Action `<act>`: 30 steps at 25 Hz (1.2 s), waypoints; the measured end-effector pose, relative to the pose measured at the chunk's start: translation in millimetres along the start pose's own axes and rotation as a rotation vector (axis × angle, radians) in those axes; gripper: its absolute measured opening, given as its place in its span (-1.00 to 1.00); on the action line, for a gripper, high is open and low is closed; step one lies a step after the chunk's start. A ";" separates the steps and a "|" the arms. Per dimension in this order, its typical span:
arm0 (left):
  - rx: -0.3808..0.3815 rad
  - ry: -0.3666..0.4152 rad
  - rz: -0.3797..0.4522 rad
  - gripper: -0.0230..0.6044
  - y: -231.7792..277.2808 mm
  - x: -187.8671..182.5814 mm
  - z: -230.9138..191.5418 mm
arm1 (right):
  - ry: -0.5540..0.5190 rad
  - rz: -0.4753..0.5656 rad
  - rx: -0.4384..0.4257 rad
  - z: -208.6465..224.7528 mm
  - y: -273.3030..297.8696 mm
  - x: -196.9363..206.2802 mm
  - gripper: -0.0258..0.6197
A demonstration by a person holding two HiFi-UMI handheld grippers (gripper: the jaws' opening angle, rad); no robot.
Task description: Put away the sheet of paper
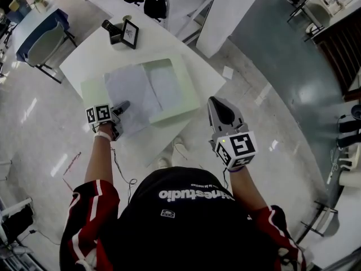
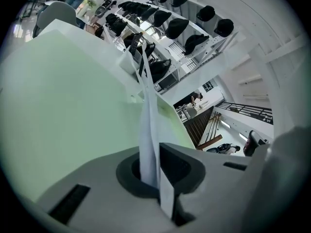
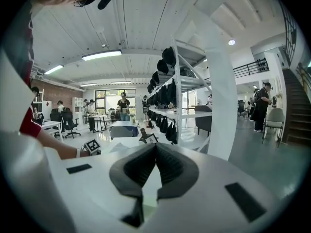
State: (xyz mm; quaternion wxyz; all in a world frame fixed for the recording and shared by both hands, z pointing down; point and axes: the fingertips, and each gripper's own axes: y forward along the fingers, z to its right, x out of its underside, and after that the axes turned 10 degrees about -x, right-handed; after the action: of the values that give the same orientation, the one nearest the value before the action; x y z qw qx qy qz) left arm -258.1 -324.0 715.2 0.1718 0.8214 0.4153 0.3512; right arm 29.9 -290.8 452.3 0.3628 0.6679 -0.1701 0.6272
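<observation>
A white sheet of paper point(image 1: 132, 92) lies partly over an open pale green folder point(image 1: 183, 100) on the white table point(image 1: 84, 58). My left gripper point(image 1: 123, 106) is shut on the sheet's near left corner. In the left gripper view the paper point(image 2: 148, 125) stands edge-on between the dark pads of my left gripper point(image 2: 158, 178), with the green folder point(image 2: 58, 106) spreading to the left. My right gripper point(image 1: 219, 107) hovers just off the table's right edge, apart from the folder. In its own view my right gripper point(image 3: 155, 147) has its jaws shut with nothing between them.
A small framed picture point(image 1: 130, 34) and a dark object point(image 1: 110, 30) stand at the table's far corner. A white column point(image 1: 231, 13) rises behind the table. A chair point(image 1: 42, 44) sits at far left. Shelves of black bags point(image 2: 165, 18) line the room.
</observation>
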 end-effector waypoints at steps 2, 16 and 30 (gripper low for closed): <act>0.006 -0.003 -0.005 -0.91 3.6 -1.6 2.3 | 0.001 -0.001 0.000 1.2 -0.4 0.8 -0.94; -0.051 -0.088 -0.028 -0.91 34.1 3.6 -6.5 | 0.011 -0.004 0.007 19.3 -3.4 3.3 -0.94; -0.090 -0.164 -0.119 -0.91 63.4 11.5 -0.5 | 0.037 -0.003 0.014 38.1 -3.3 6.3 -0.94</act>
State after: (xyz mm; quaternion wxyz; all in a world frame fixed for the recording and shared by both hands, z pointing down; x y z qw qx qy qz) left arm -218.1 -352.6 757.0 0.2624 0.8127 0.4320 0.2900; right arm 60.4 -313.7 459.3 0.3623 0.6589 -0.1579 0.6401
